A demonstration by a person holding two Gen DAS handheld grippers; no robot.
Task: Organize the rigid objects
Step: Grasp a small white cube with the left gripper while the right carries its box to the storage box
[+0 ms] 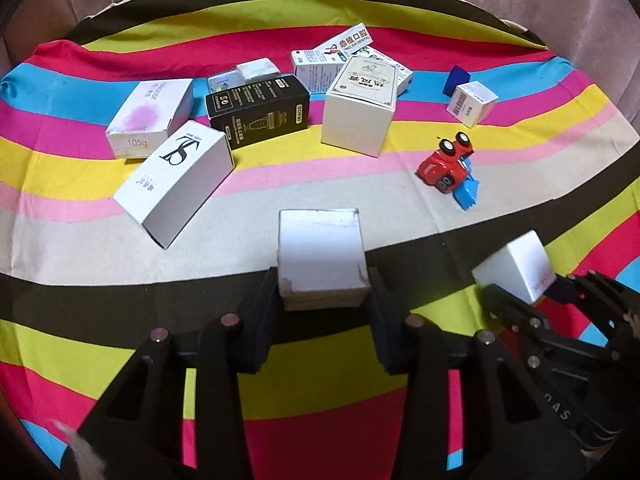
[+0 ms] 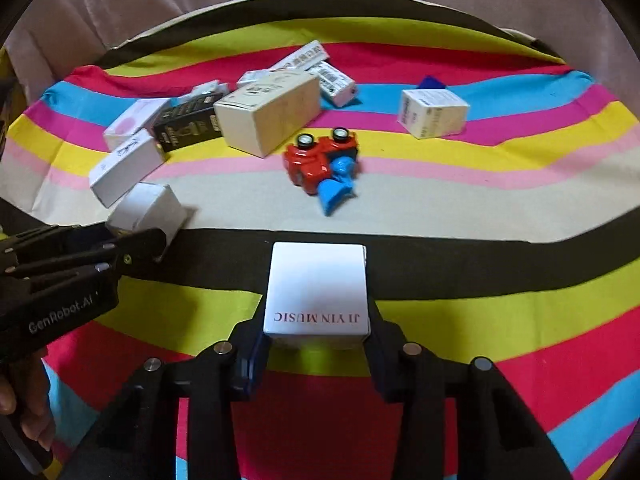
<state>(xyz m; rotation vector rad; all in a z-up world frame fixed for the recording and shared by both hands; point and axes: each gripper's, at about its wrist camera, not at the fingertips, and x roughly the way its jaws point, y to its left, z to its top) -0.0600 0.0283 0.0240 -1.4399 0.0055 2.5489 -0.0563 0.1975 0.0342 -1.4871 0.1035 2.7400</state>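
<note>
2 grippers in play over a striped cloth (image 1: 100, 248), each clamped on a small white box

Left wrist view: left gripper (image 1: 324, 284) closed on a plain white box (image 1: 320, 252), pads pressing its 2 sides, box upright between the fingers above the cloth's dark band. Off to the right, right gripper (image 1: 520, 280) seen from the side, gripping a second white box (image 1: 516, 268), tilted. Beyond, a scatter of cartons: white box with a black monogram (image 1: 176, 184) lying at an angle at left, pink-smudged box marked 105g (image 1: 148, 116) just behind it, black box (image 1: 260, 112) next to that, tall cream-topped white box (image 1: 360, 112) in the middle, a pile of printed cartons (image 1: 340, 56) behind it. Barcode-labelled small box (image 1: 472, 102) at right with a dark blue block (image 1: 456, 78) just behind. Red toy car (image 1: 444, 160) on its side, wheels up, touching a blue plastic piece (image 1: 468, 194)

Right wrist view: right gripper (image 2: 318, 320) shut on the white box lettered JI YIN MUSIC (image 2: 316, 292), lettering upside down, fingers tight on both sides. Left gripper (image 2: 156, 236) entering from the left edge, marked GenRobot.AI, clamped on its white box (image 2: 148, 208); part of a hand (image 2: 24, 408) behind it. Red toy car (image 2: 316, 160) and blue piece (image 2: 336, 188) straight ahead on the beige stripe, cream box (image 2: 272, 112) just behind, small printed box (image 2: 432, 112) well apart at right
</note>
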